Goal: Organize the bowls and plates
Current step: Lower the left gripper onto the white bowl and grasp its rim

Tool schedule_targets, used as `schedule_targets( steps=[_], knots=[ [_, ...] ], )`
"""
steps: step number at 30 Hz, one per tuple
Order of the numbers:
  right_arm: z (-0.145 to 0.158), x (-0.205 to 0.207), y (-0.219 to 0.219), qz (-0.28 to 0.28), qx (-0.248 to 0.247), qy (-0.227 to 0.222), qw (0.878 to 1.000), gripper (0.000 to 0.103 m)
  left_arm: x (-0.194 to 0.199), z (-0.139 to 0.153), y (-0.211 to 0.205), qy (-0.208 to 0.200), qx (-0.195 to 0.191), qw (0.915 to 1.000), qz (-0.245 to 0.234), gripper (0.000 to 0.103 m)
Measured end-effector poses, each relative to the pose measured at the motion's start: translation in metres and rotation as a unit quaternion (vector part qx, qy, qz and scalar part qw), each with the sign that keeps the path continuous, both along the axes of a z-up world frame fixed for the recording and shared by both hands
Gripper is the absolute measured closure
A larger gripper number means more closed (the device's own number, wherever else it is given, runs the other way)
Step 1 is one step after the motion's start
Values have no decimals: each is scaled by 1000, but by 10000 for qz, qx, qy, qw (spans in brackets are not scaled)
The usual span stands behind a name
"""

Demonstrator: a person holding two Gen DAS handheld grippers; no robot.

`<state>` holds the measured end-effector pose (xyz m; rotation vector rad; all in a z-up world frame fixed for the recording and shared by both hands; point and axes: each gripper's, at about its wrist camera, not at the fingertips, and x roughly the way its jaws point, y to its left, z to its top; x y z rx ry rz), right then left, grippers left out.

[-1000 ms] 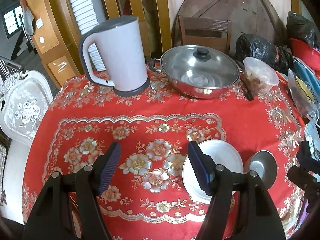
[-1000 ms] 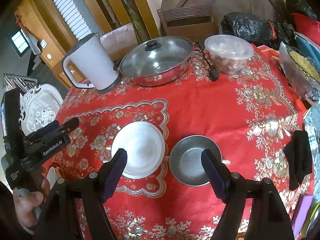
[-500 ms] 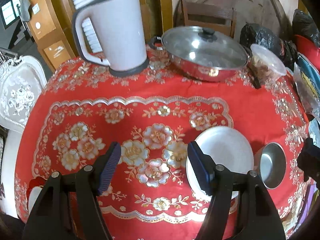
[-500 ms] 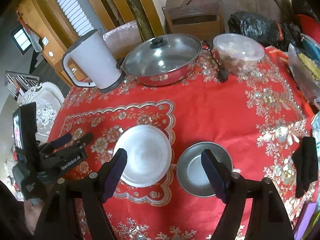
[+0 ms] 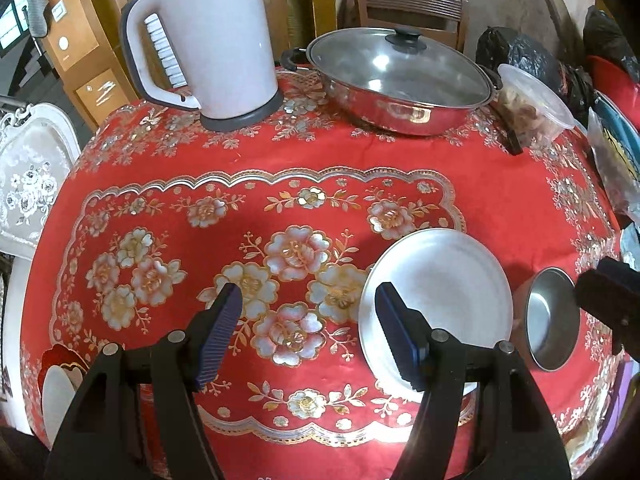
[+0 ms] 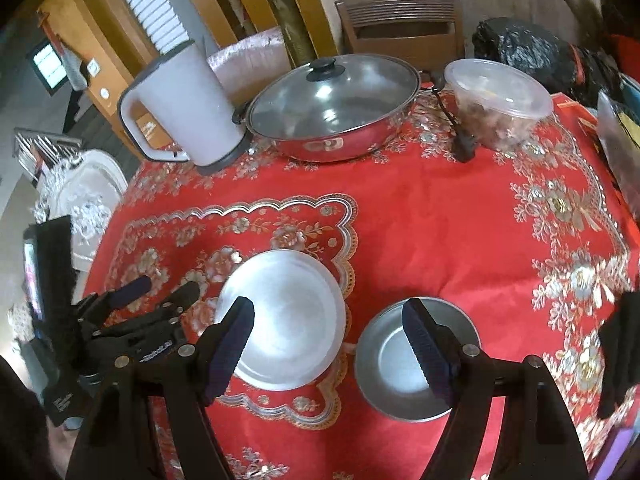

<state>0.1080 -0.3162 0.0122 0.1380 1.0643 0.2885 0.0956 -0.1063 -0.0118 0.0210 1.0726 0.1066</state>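
Nearest, the left gripper (image 5: 308, 320) and right gripper (image 6: 328, 340) are held with jaws spread wide and empty above a red floral tablecloth (image 6: 420, 220). Just beyond, a white plate (image 6: 280, 316) and a steel bowl (image 6: 416, 356) are seen side by side, slightly apart. Farther back, a white electric kettle (image 5: 216, 40), lidded steel pan (image 5: 400, 80) and clear plastic container (image 6: 500, 104) are lined up.

Plate (image 6: 282, 318) left of bowl (image 6: 416, 354), just beside; kettle (image 6: 188, 110), pot (image 6: 332, 106), container (image 6: 498, 102) behind on table (image 6: 440, 220).
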Motion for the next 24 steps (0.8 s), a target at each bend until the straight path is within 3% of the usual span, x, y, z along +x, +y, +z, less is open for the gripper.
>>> schedule_targets(
  steps=[12,24],
  knots=[
    [-19,17,13,425,1,49,9991,25,0,-7,-2,17,40,10000,-13,34],
    [-41,34,21,768,-93,401,9962,25,4,-23,-2,208,27,9998,6,34]
  ],
)
